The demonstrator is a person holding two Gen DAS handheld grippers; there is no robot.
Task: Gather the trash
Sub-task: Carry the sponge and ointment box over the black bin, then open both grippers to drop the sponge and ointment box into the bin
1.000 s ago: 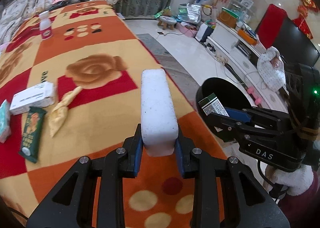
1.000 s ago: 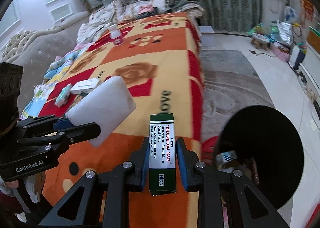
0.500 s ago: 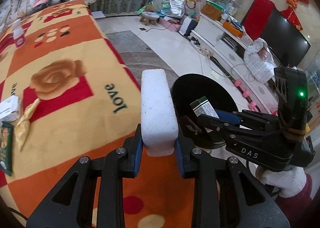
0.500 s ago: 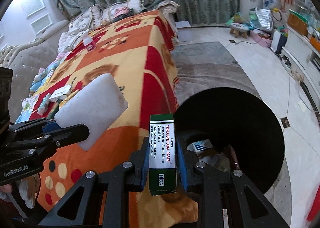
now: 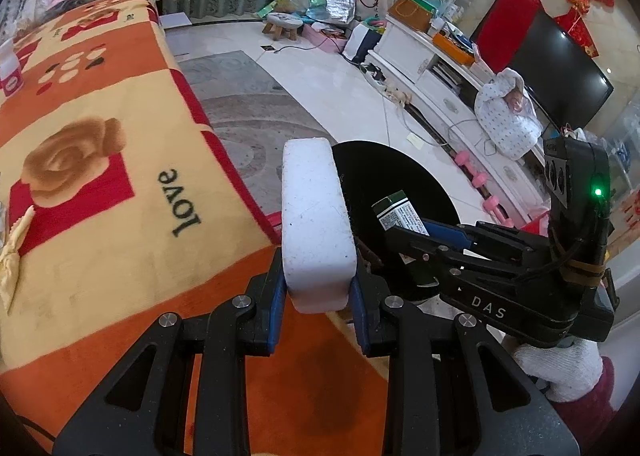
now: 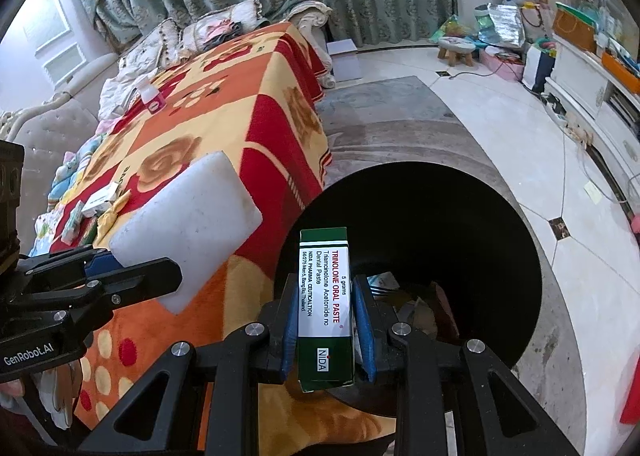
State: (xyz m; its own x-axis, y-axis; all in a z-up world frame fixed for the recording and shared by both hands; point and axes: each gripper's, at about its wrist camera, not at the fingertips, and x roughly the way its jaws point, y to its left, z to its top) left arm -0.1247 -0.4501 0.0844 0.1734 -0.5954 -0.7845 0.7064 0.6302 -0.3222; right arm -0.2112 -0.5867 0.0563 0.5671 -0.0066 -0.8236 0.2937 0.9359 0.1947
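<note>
My left gripper [image 5: 318,296] is shut on a white foam block [image 5: 314,223], held over the bed's edge beside a black trash bin [image 5: 400,183]. My right gripper [image 6: 326,336] is shut on a green paste box [image 6: 325,308], held above the open mouth of the bin [image 6: 440,223], which has paper scraps inside. The foam block [image 6: 188,223] and left gripper [image 6: 96,280] show at the left in the right wrist view. The right gripper [image 5: 404,228] with the box [image 5: 400,211] shows in the left wrist view.
The orange, red and yellow blanket [image 5: 100,175] covers the bed. Small boxes and wrappers [image 6: 96,203] lie on it farther back, and a small bottle [image 6: 150,97]. A rug [image 6: 380,115], tiled floor, a TV cabinet [image 5: 440,67] and a stool [image 5: 284,23] lie beyond.
Both grippers have swung right from over the bed toward the bin, each still holding its item. The box is now over the bin's mouth.
</note>
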